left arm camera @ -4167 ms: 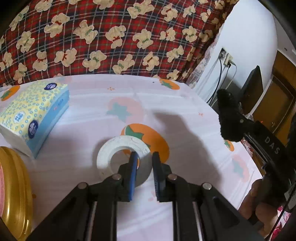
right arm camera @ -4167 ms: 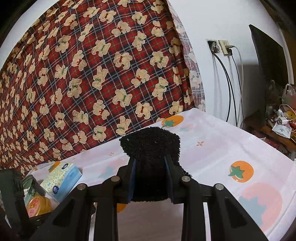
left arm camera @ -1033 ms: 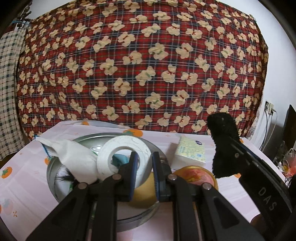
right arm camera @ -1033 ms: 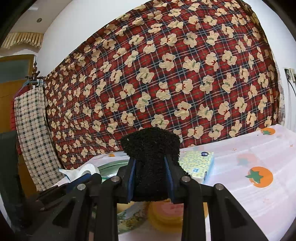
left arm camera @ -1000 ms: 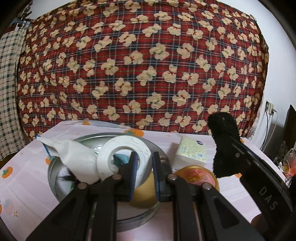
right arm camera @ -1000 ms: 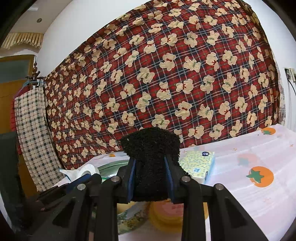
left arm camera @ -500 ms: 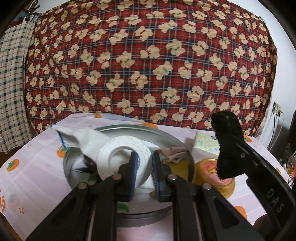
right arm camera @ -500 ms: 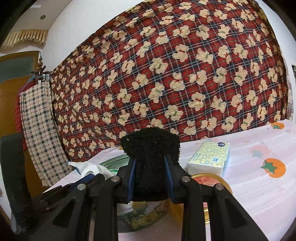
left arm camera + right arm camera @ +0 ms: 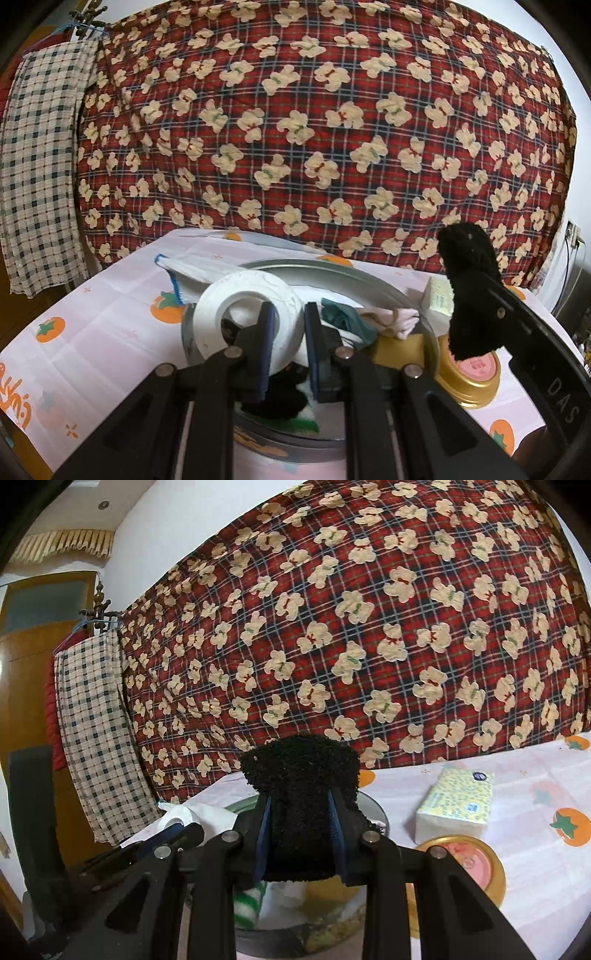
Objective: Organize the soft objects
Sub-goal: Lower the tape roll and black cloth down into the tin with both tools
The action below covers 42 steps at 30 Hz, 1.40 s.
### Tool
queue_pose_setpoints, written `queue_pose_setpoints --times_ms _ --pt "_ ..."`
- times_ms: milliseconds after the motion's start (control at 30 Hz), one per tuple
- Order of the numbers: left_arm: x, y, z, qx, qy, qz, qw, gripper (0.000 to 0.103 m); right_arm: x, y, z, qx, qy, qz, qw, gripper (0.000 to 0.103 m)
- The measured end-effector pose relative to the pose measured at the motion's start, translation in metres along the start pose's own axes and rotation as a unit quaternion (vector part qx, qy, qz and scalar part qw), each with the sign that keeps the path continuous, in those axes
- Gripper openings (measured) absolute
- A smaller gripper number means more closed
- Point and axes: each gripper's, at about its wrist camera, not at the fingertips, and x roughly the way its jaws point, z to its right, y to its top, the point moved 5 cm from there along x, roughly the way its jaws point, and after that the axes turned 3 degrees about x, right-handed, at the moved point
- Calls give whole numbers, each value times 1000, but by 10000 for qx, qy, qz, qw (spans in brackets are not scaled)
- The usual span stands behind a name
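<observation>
Left tool: matte black printed frame, two angled linkage arms per side, round silver screws at the pivots, narrow fingers faced with ribbed blue pads. Right tool: same build, black linkages, four silver pivot screws across the front, blue ribbed pads on the inner finger faces. From the left wrist view the right tool's side shows as a long black bar with one small screw and raised "DAS" lettering. No cables visible on either.
</observation>
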Motion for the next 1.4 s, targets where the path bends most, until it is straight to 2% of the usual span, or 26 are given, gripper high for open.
queue_pose_setpoints --times_ms 333,700,1233,1400 --pt "11 11 -11 27 164 66 9998 14 21 11 -8 -84 1 34 10000 31" --pt "33 29 -7 116 149 87 9998 14 50 28 0 -58 -126 74 9999 31" --pt "66 53 8 287 32 -89 9995 14 81 41 13 10 -296 -137 9995 31" --pt "79 60 11 321 28 -265 9991 14 97 46 19 134 -345 -361 9987 31"
